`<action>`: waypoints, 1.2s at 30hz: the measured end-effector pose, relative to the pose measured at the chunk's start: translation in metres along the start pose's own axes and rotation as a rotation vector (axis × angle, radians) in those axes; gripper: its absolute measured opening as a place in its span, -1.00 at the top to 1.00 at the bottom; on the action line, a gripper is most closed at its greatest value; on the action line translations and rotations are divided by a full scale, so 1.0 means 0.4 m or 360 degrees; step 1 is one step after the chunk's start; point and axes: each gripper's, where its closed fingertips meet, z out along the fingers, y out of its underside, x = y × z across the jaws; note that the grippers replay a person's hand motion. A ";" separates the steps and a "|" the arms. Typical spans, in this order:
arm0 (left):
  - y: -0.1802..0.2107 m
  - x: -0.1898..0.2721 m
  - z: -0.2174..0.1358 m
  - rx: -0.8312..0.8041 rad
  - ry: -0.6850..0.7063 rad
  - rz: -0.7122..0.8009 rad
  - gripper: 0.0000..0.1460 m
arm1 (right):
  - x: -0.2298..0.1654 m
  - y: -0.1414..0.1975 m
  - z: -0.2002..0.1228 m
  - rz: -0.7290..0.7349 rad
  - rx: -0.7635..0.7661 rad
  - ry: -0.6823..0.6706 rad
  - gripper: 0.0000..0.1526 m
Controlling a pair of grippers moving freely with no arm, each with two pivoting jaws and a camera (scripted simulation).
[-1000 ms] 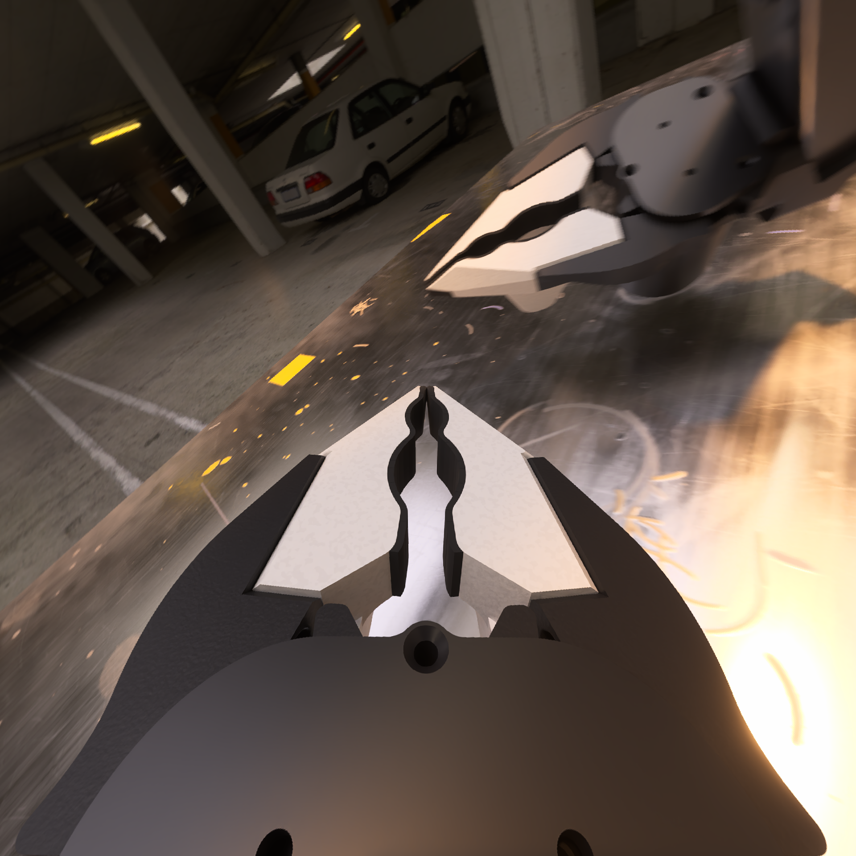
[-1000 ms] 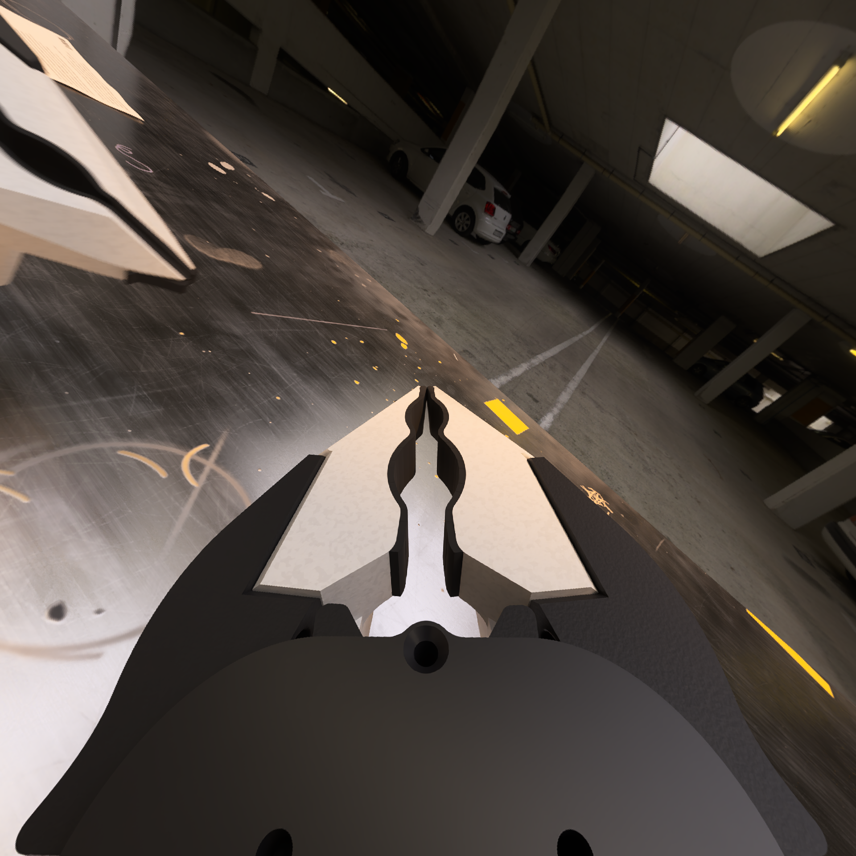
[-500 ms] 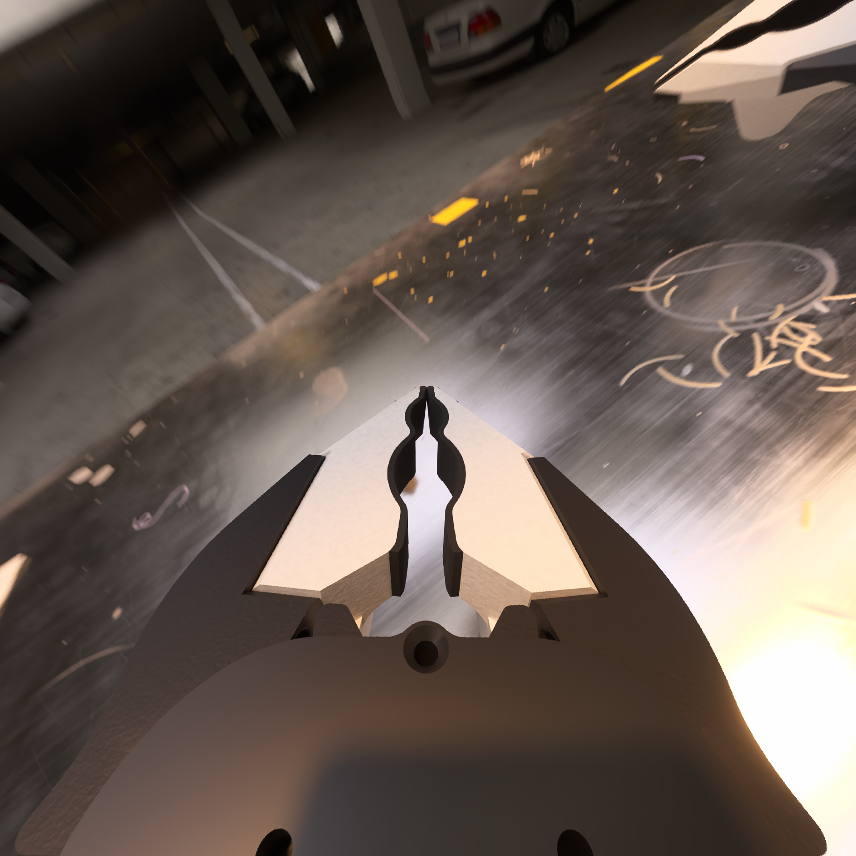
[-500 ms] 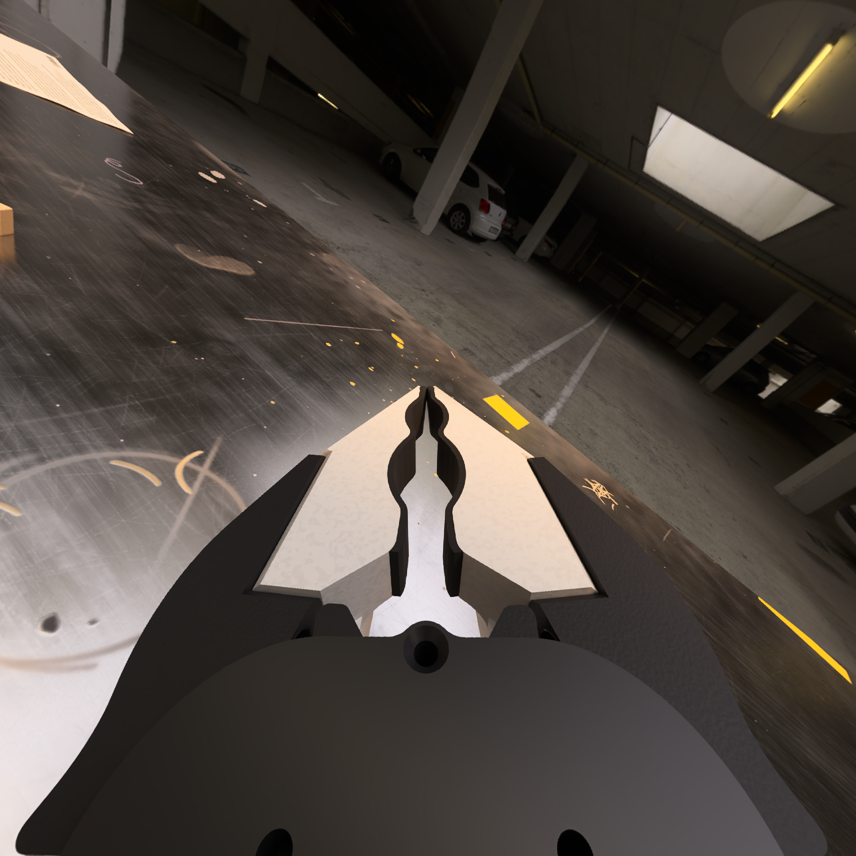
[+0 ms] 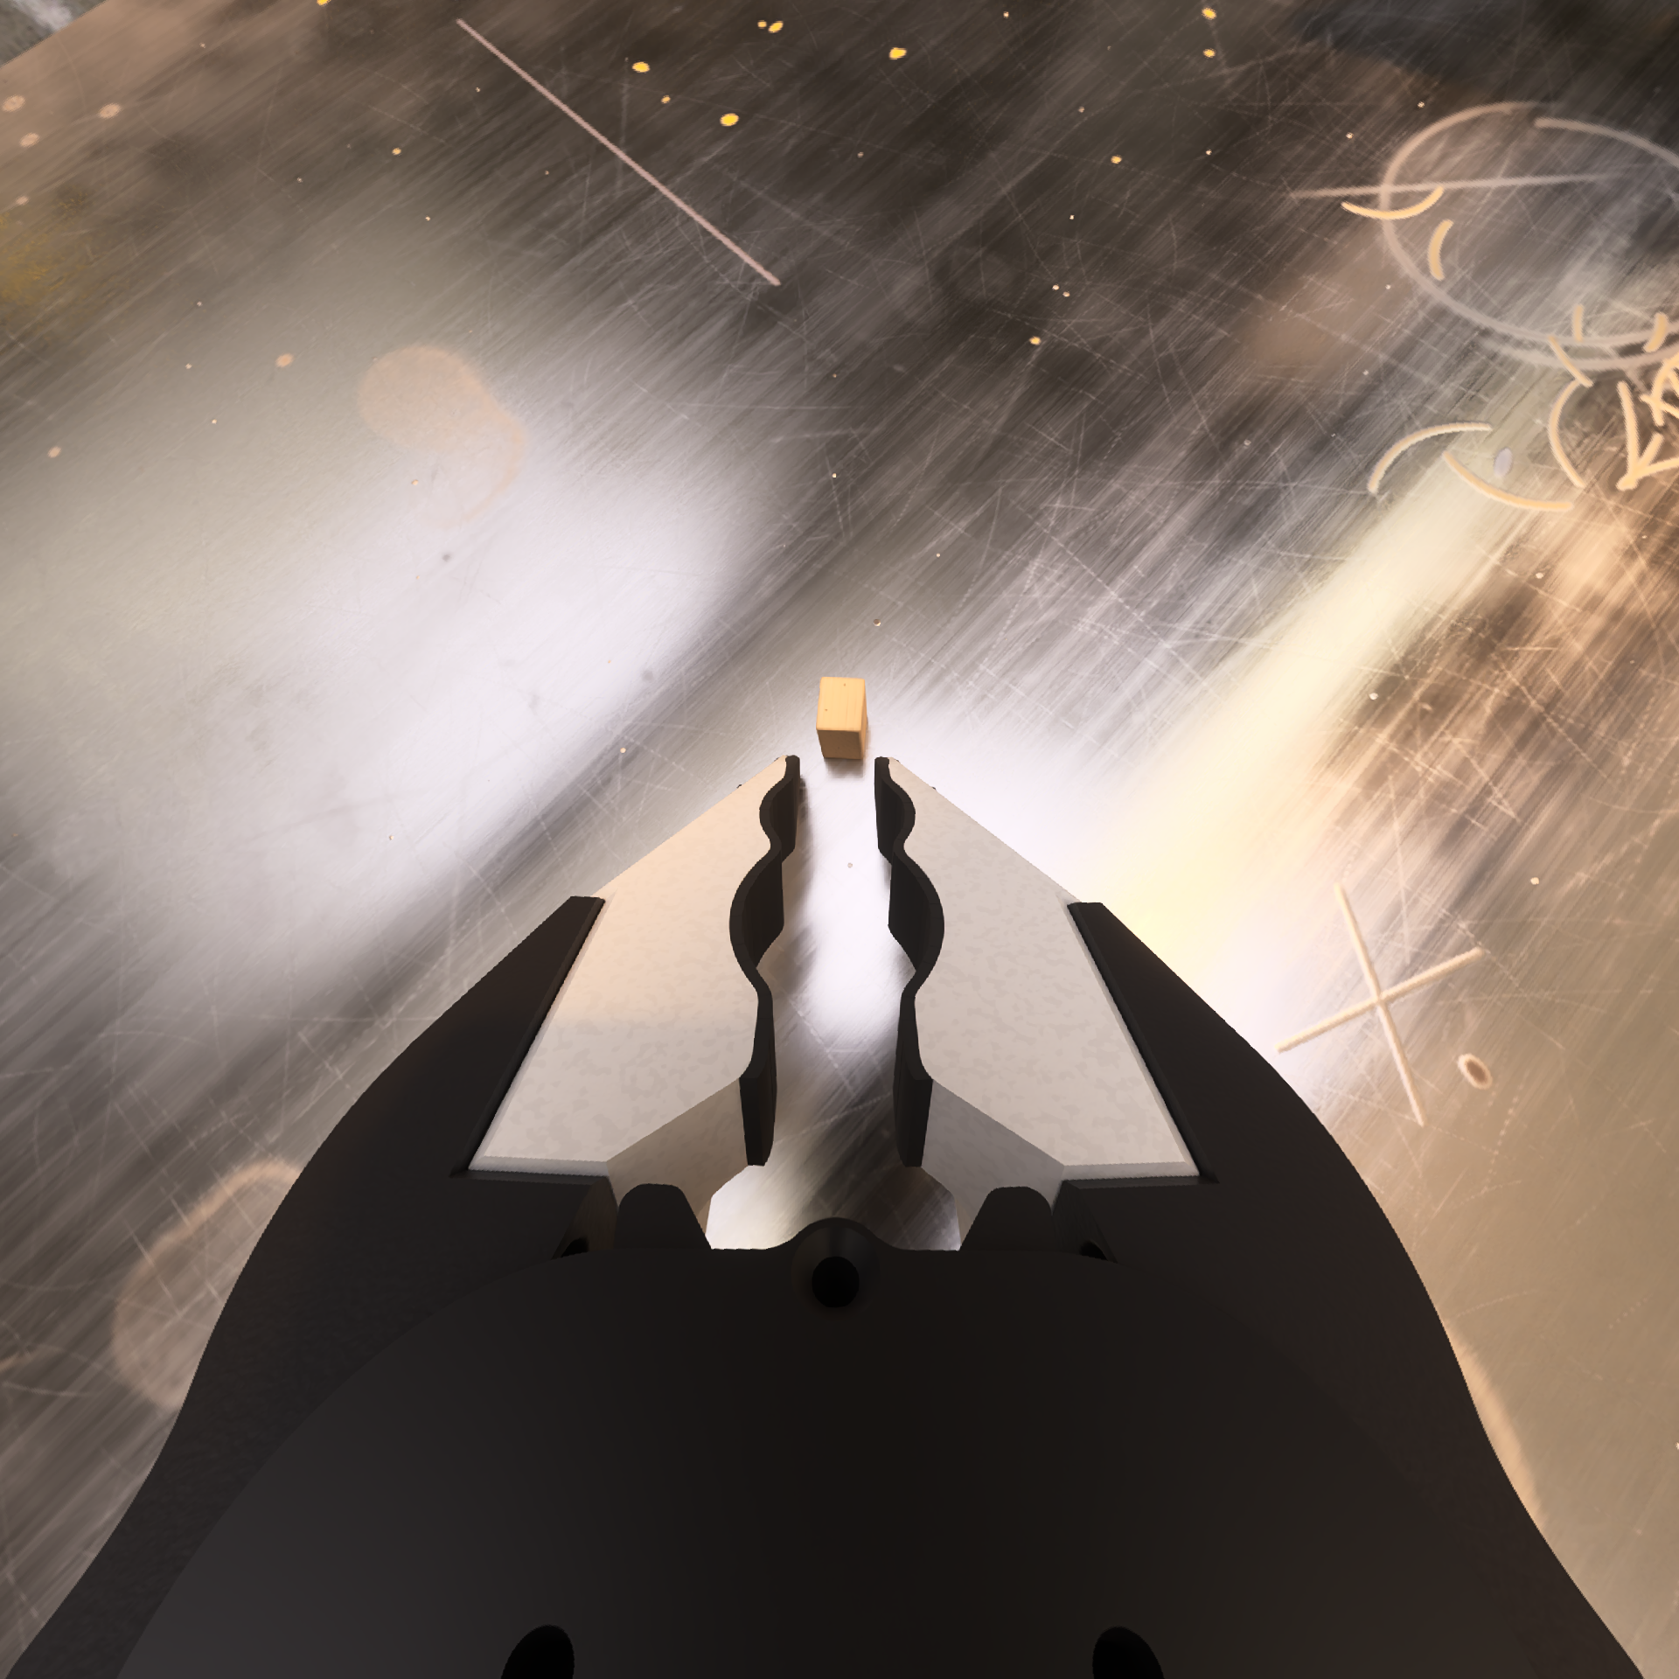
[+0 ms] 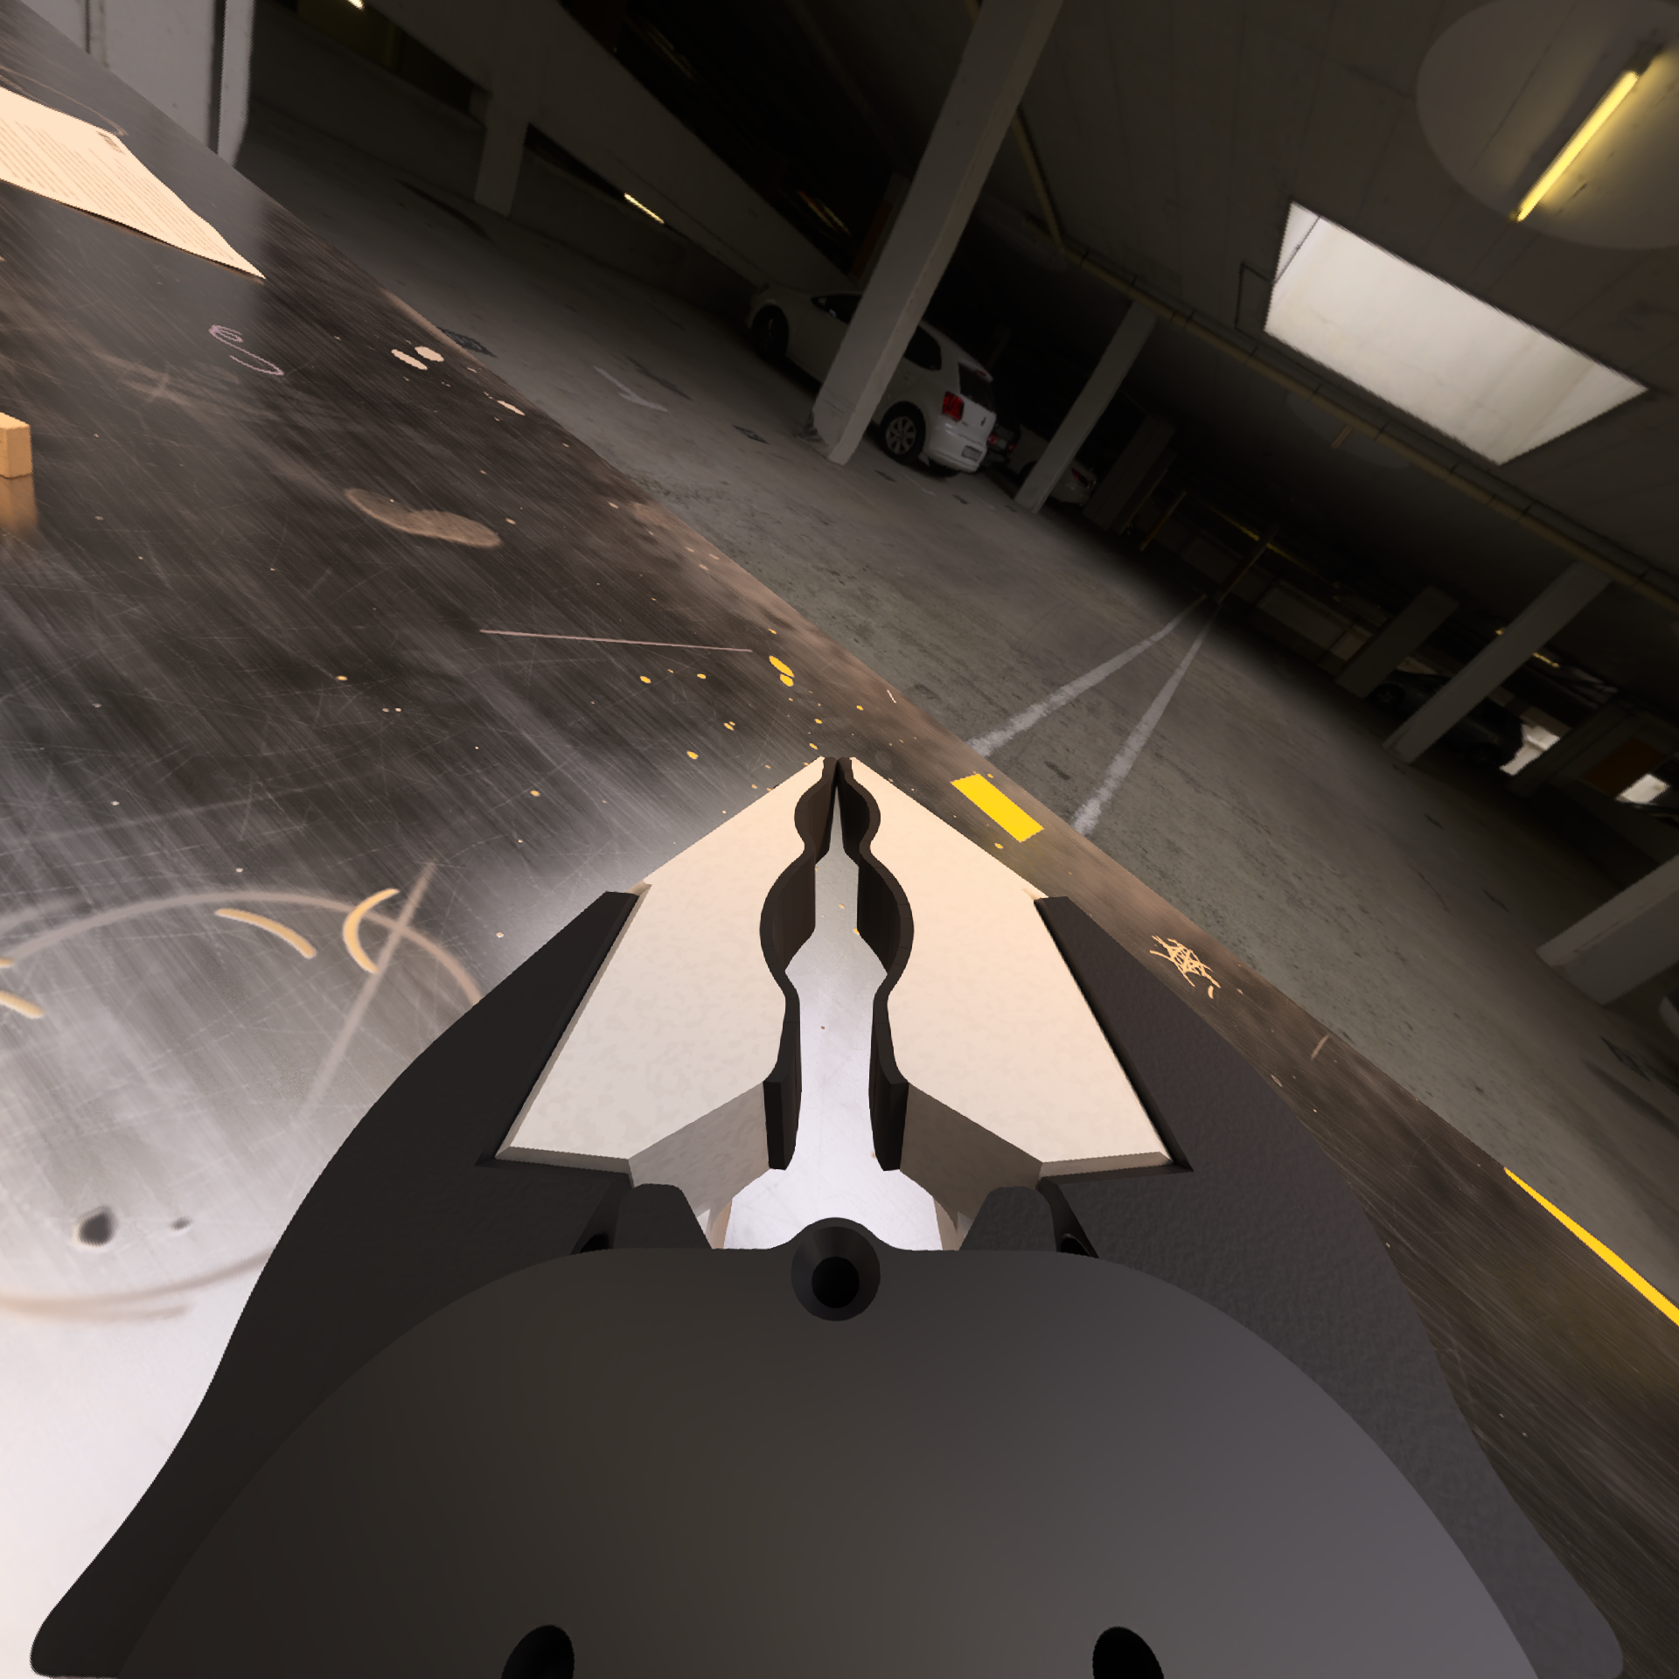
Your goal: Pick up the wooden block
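Just ahead of the left tool (image 5: 837,761), on the scratched metal bench (image 5: 363,636), sits the wooden block (image 5: 841,716). It rests flat on the bench, on the centre line of the gap between the fingers, beyond their tips and not touching either. Left tool: fingers parted to a narrow gap, a little wider than the block, nothing held. Tool is pitched down toward the bench. Chalk-like circles and a cross mark the bench to the right of this tool.

Right tool (image 6: 835,761): fingertips closed together, nothing between them. It points toward the bench edge, with a parking garage floor and a white car (image 6: 927,404) beyond. From this tool the wooden block (image 6: 14,445) appears far off to the left, cut by the frame edge. A sheet of paper (image 6: 109,182) lies on the bench further ahead on the left.
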 end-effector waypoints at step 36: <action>-0.214 0.111 -0.032 0.0601 -0.0363 0.0221 0.88 | 0.517 0.061 -0.371 -0.0182 -0.0224 0.1231 1.00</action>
